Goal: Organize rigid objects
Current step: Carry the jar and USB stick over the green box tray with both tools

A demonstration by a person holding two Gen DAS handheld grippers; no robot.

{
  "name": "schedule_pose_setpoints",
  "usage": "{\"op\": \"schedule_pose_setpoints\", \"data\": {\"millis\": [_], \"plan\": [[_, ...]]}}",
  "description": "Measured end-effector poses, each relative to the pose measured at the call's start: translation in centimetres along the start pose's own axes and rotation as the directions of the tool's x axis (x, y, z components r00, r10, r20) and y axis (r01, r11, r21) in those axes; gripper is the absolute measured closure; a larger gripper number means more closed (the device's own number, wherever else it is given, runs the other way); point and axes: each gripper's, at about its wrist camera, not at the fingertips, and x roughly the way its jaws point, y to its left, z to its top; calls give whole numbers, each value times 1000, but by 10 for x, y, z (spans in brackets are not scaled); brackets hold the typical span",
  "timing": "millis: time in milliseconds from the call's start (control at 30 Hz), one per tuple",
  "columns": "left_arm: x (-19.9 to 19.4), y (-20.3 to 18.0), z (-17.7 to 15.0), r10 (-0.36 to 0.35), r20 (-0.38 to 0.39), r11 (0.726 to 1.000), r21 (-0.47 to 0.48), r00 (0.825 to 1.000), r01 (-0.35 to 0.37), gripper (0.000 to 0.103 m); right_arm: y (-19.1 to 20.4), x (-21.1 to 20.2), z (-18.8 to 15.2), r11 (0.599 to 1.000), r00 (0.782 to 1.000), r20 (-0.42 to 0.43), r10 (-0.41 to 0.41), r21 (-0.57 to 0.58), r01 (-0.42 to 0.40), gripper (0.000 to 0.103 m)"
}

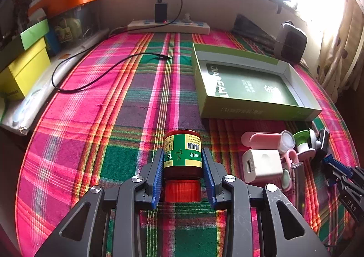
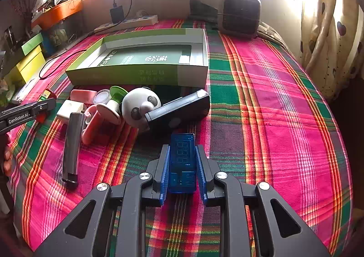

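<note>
A pink, green and orange plaid cloth covers the surface (image 1: 95, 134), with a sunlit window and curtains at the top of both views. In the left wrist view, bottom centre, the left hand-held gripper (image 1: 183, 158) is clamped on a brown pill bottle (image 1: 182, 154) lying cap-toward-camera. Bottom centre of the right view, the right hand-held gripper (image 2: 182, 154) grasps a blue translucent device (image 2: 182, 163). The open green box (image 2: 141, 70) sits upper left

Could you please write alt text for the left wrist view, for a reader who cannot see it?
The left gripper clasps a red-capped bottle with a green label, cap toward the camera, above a plaid cloth. An open green box lies beyond, right, with small items beside it.
</note>
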Motion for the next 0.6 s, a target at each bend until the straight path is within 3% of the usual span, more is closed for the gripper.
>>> {"op": "schedule_pose_setpoints", "data": {"millis": [600], "plan": [[-22, -16, 26, -69, 41, 997, 37, 997, 67, 72, -9, -25, 29, 999, 997, 65, 39, -29, -37, 80]]}}
